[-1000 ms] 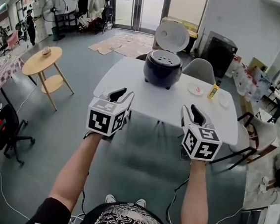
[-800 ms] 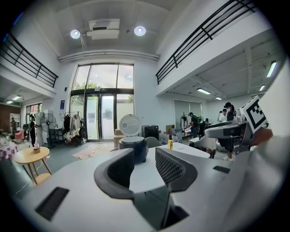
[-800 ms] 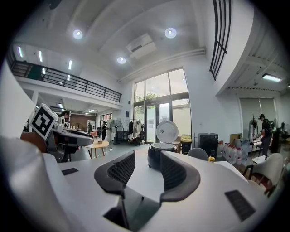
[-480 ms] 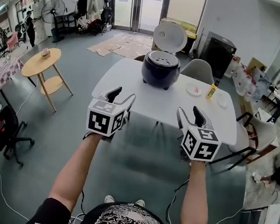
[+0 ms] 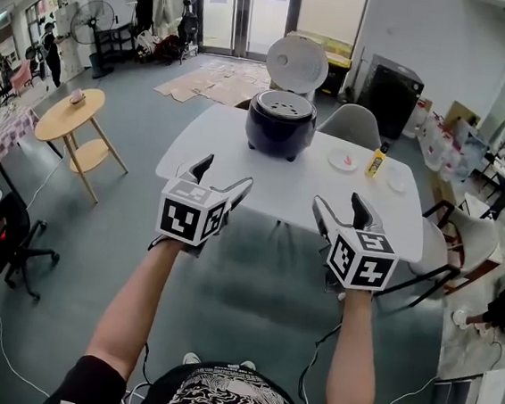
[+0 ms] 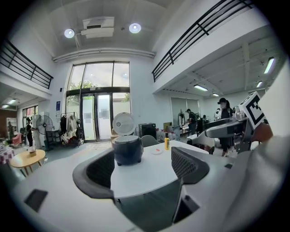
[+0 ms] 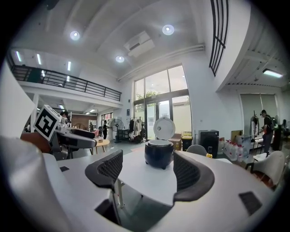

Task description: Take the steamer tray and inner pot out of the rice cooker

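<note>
Rice cooker [image 5: 280, 123] at far end of surface [image 5: 238, 164], lid [image 5: 297, 64] up, chair [image 5: 355, 125] just behind. Right of cooker: plate [image 5: 342, 160], yellow bottle [image 5: 378, 162]. Path to cooker unobstructed. Steamer tray [image 5: 283, 108] sits in cooker top; inner pot hidden. Left claw [image 5: 225, 174] and right claw [image 5: 339, 202] released, jaws just been opening, empty, well short of cooker.

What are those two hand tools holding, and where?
Nothing. The left tool and right tool have just been opening; both jaws stand apart and empty, short of the rice cooker.
</note>
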Demonstrator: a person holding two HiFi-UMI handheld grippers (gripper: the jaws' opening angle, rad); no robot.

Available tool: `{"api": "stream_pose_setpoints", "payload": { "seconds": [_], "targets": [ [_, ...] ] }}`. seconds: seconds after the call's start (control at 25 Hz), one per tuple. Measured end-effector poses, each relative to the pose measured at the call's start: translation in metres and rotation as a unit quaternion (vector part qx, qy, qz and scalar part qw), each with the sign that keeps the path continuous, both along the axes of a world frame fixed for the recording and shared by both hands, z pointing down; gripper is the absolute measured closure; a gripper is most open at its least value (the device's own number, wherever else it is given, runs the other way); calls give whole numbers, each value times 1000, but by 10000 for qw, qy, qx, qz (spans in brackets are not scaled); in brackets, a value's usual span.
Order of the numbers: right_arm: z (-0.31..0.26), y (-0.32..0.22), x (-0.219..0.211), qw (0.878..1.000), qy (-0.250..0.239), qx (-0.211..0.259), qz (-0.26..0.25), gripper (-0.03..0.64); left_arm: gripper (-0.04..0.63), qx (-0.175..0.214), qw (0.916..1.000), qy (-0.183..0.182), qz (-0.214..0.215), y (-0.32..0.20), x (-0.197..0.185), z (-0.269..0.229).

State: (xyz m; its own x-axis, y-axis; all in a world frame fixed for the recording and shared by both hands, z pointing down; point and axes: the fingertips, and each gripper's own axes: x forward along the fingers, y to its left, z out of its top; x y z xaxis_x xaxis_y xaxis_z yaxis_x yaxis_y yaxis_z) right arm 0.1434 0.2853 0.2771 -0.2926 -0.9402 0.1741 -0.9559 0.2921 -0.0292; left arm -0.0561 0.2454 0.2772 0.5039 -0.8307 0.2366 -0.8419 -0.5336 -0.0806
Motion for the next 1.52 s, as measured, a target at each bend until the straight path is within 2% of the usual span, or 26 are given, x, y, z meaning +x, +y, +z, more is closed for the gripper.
{"api": "stream_pose_setpoints", "payload": {
  "seconds": [0.4,0.68,0.92,1.2,1.52],
  "targets": [
    [7,-20,39,9995,-37,35,-298,206,202,37,9998,-14,-193,-18,48,3],
    [20,-29,68,9992,-70,3,-385,206,202,5,9993,-60,-363,-21,68,13],
    [42,-53,67,9990,-72,-104,-420,206,202,-54,9992,-69,-389,-45,68,30],
    [63,-111,56,9993,-38,-173,-323,206,202,-60,9995,-1,-314,-109,53,50],
    [70,-234,24,9989,-57,-365,-276,206,202,-223,9995,-27,-214,-231,24,56]
  ]
}}
